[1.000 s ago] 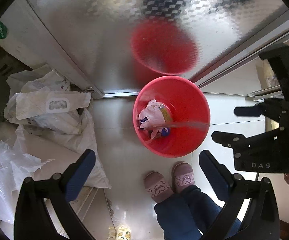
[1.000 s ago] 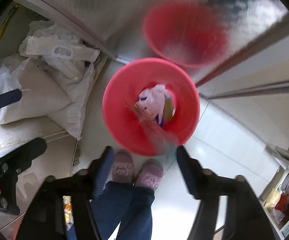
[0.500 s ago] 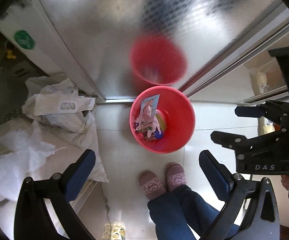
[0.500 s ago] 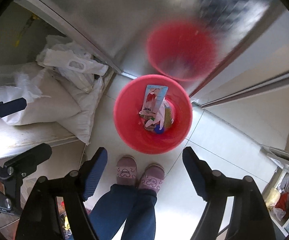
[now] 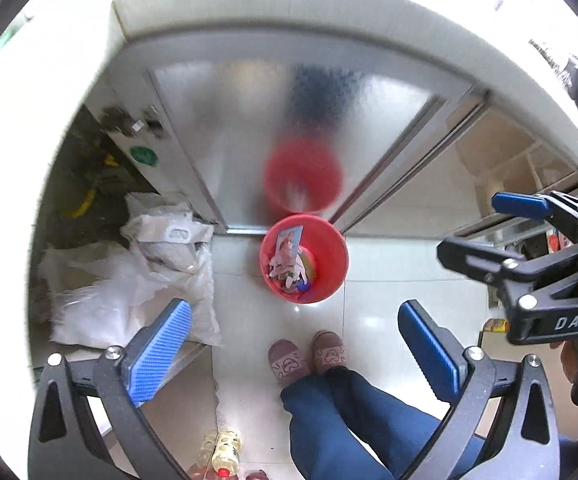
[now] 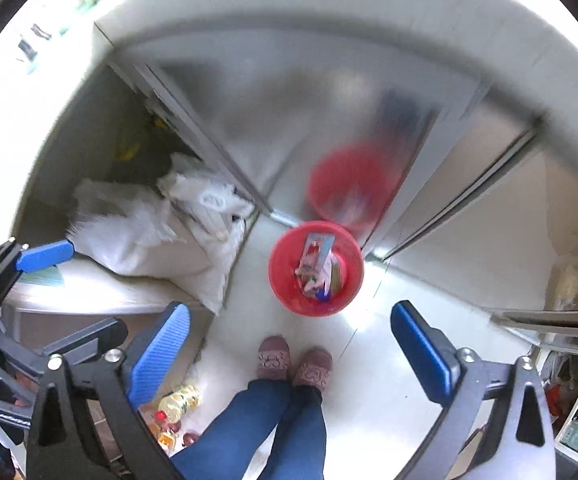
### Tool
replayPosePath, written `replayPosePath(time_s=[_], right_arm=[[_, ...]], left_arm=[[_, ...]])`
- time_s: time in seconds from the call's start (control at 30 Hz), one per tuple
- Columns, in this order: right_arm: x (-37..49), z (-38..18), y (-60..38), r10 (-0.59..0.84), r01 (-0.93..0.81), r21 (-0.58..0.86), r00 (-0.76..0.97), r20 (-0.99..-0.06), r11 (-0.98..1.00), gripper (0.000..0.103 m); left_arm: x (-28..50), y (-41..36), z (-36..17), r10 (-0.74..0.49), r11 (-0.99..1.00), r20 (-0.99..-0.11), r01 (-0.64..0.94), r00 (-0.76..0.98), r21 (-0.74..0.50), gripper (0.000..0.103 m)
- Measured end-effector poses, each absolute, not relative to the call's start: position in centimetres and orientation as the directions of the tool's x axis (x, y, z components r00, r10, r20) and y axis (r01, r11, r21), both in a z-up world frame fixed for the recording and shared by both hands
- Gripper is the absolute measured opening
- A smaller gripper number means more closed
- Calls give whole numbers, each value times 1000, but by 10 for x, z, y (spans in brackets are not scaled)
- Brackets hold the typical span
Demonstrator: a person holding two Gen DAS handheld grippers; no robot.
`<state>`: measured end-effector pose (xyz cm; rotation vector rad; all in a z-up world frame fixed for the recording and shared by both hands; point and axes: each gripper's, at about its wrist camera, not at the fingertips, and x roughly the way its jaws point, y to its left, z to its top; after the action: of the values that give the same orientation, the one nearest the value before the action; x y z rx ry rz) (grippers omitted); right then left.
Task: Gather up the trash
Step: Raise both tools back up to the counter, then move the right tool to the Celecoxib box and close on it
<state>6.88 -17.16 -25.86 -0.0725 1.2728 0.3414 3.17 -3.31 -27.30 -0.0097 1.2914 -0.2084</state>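
Both grippers are high over the floor w/ nothing in them. My left gripper (image 5: 293, 344) is spread wide, blue pads apart, only floor and slippers showing between. My right gripper (image 6: 289, 340) has its jaws opening right now, nothing between them either; seen from the left cam it sits at far right, also empty.

Task's thing: the red bin (image 5: 304, 259) stands on the white tile floor, near the foot of the frosted metal door (image 5: 289, 120), just beyond the person's slippers (image 5: 307, 356). The trash (image 5: 289, 256) is inside it: a flat printed packet leaning on the far-left inner wall, plus crumpled wrappers at the bottom. The red blur on the door above is just the bin's reflection.

Step in hand, as I read it: drop looks done, I'm clearing away to hunt for the next piece. To do that well:
- keep both sets of jaws wide, so the next pickup needs no re-opening
- watch the two grippers don't knock each other, they're close side by side
- scan near-left: bottles (image 6: 179, 400) on the floor by the white sacks (image 6: 149, 240); can't tell if those are trash or stores, so check before grabbing.

Writing: "DAS" in white on the right gripper's black body. Green round sticker (image 5: 142, 156) on the left door frame, text too small to read. Packet print unreadable.
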Motion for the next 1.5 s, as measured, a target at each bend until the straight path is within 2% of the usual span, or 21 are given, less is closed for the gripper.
replayPosePath(time_s=[0.3, 0.6, 0.97, 1.3, 1.5], right_arm=[[61, -176, -180, 232, -293, 113, 412, -881, 949, 102], [76, -131, -176, 271, -359, 88, 497, -824, 929, 102], [117, -108, -171, 286, -369, 94, 510, -811, 925, 102], [187, -95, -137, 302, -376, 114, 493, -816, 920, 102], [232, -88, -111, 225, -339, 43, 519, -824, 940, 102]], left_arm=[[19, -30, -178, -129, 990, -912, 95, 390, -100, 103], [30, -25, -117, -70, 997, -864, 60, 498, -46, 103], [86, -6, -88, -35, 999, -835, 26, 549, -25, 103], [175, 37, -81, -83, 996, -835, 83, 544, -45, 103], [230, 67, -79, -105, 991, -845, 123, 524, -47, 103]])
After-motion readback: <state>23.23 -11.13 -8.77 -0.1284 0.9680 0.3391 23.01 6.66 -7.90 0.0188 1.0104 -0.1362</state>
